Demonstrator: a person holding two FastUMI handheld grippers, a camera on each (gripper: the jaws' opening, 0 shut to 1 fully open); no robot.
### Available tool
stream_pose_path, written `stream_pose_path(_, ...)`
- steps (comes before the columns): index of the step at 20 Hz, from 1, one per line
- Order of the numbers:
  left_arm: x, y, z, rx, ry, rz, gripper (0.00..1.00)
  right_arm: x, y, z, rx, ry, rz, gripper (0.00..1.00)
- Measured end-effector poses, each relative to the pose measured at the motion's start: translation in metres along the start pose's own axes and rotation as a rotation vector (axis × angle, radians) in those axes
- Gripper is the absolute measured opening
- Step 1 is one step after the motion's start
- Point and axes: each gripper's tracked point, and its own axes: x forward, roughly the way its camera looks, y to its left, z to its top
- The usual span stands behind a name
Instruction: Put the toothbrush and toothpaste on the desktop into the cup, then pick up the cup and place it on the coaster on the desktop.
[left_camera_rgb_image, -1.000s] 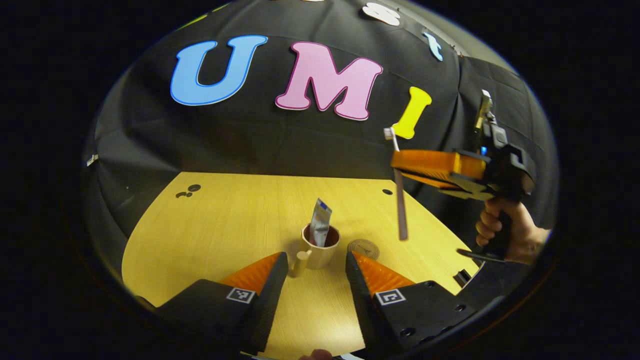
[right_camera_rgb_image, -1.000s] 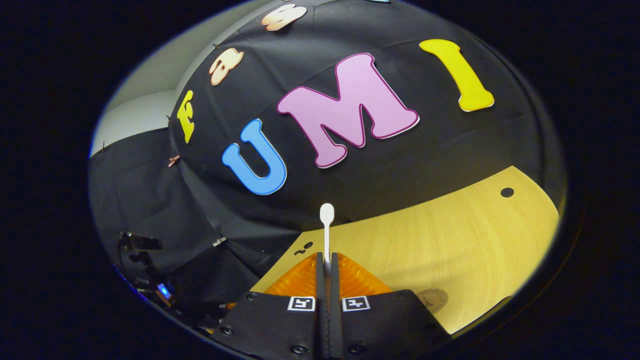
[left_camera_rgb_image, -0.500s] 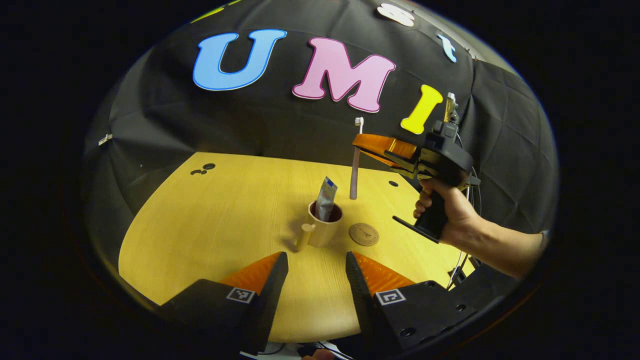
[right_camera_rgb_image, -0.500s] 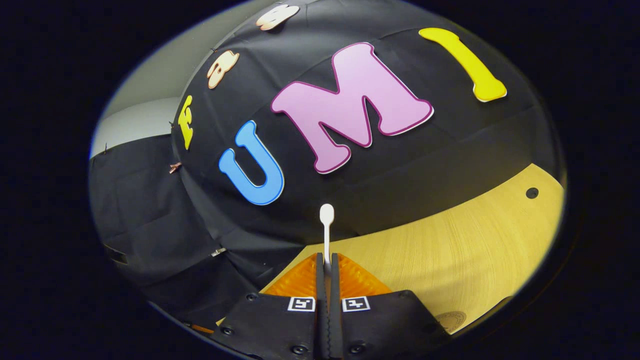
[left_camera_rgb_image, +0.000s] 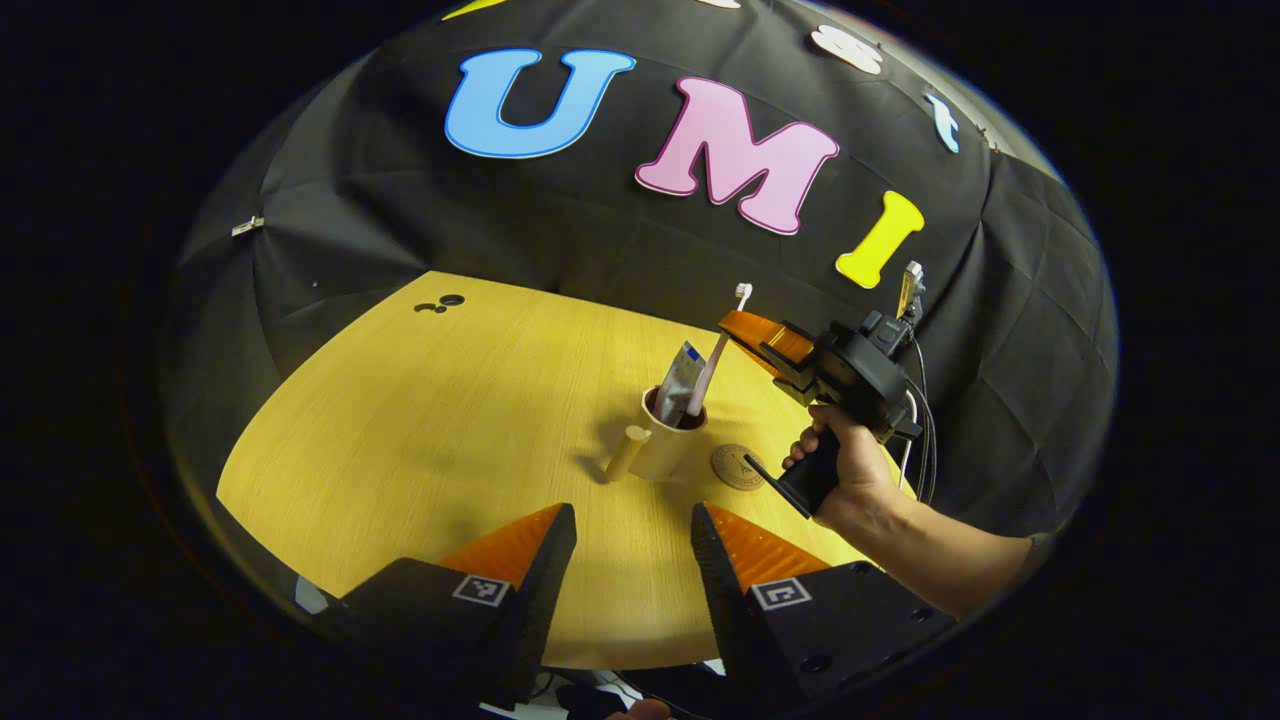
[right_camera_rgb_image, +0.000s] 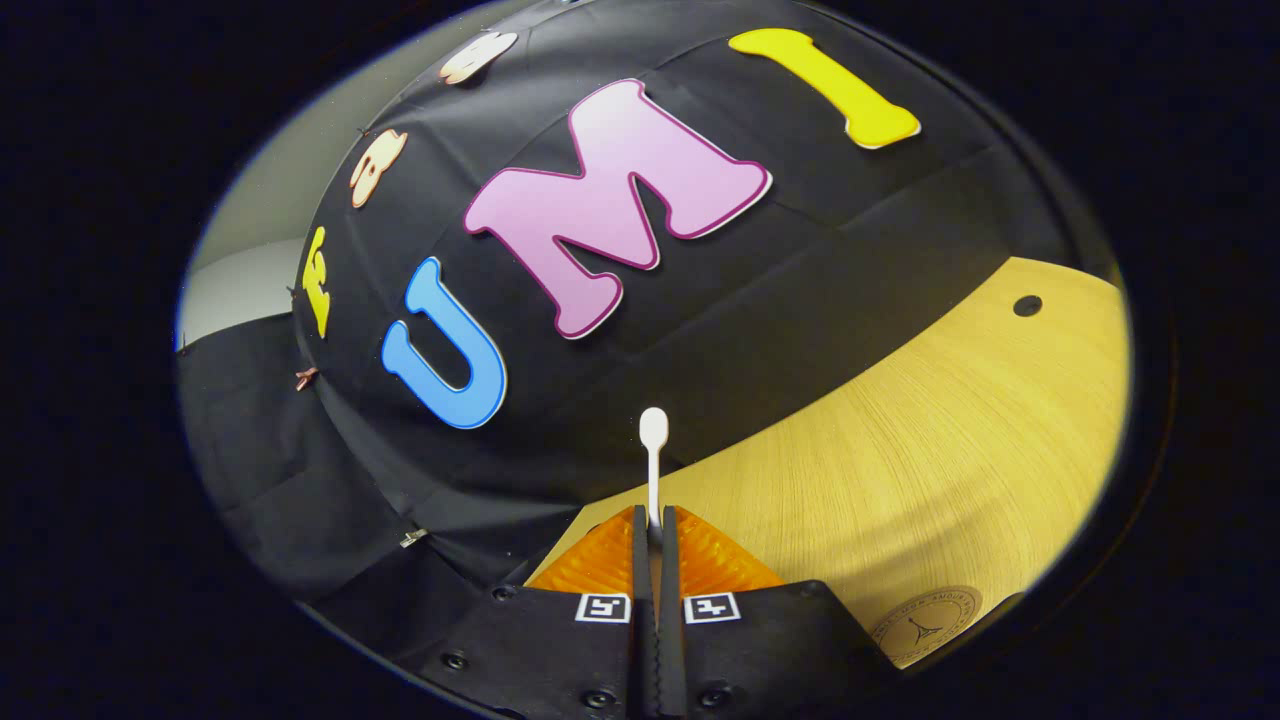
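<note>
So in the left gripper view the cup sits upright on the wooden desktop, roughly mid-table, with its handle sticking out toward the near left. Inside it there's the toothpaste tube standing up, leaning a bit, top end poking well above the rim. The toothbrush is tilted with its lower end down inside the cup mouth right beside the toothpaste, bristle head up and to the right. The right gripper, held by a hand coming in from the right, is clamped on the toothbrush partway up the handle, fingers pressed together on it. In the right gripper view you can see the same thing from the other end: the right gripper has its two fingers squeezed tight together with the toothbrush neck and head rising straight out from between them. The coaster is a round disc lying flat just to the right of the cup, close beside it; can't tell if they touch. It also peeks in at the bottom right of the right gripper view as the coaster on the desktop. The left gripper hangs back at the near edge of the table, fingers spread apart with nothing between them, well apart from the cup.
</note>
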Motion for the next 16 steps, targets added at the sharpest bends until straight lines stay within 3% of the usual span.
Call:
stream_pose_path(9,-0.019,0.011,-0.021,0.017,0.019,-0.002,0.72,-0.014,-0.01,-0.027,-0.079,-0.043,-0.049,0.05)
stream_pose_path(16,-0.024,0.012,-0.009,0.024,-0.007,-0.028,0.72,-0.04,-0.011,-0.04,-0.087,0.016,-0.086,0.08)
